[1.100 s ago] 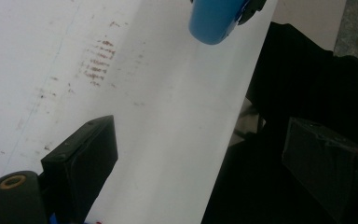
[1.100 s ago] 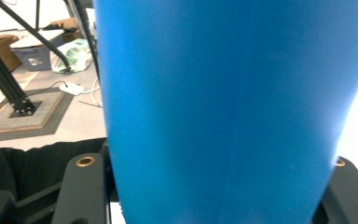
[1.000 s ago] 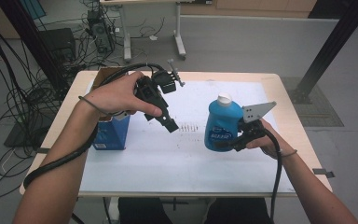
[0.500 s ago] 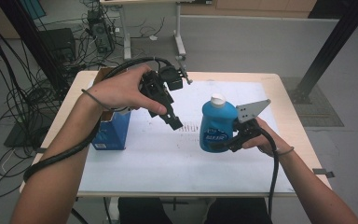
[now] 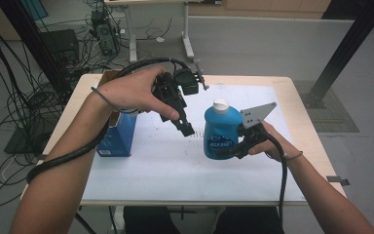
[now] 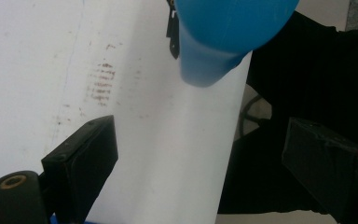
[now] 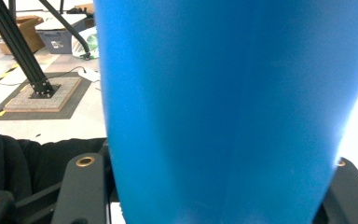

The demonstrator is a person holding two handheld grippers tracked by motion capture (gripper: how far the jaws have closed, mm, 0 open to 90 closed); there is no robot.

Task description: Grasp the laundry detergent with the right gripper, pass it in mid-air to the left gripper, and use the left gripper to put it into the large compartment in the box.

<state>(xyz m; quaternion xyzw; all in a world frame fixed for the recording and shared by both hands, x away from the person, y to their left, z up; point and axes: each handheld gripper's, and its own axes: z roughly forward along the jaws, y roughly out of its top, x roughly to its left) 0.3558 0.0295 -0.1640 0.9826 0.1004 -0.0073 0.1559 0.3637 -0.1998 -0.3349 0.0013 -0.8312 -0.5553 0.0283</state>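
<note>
On table's right side, right gripper clamps blue bottle low; rigid, smooth plastic, likely heavy, slip-prone; left gripper spread, empty.

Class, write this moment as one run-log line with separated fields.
right gripper: shut on blue bottle | left gripper: open, empty, raised beside bottle | blue box: on table, left

I see bottle upright, right of table centre, between jaws of right gripper coming in from its right. Box stands well left near table edge. Left gripper hangs above table between box and bottle, apart from both.
</note>
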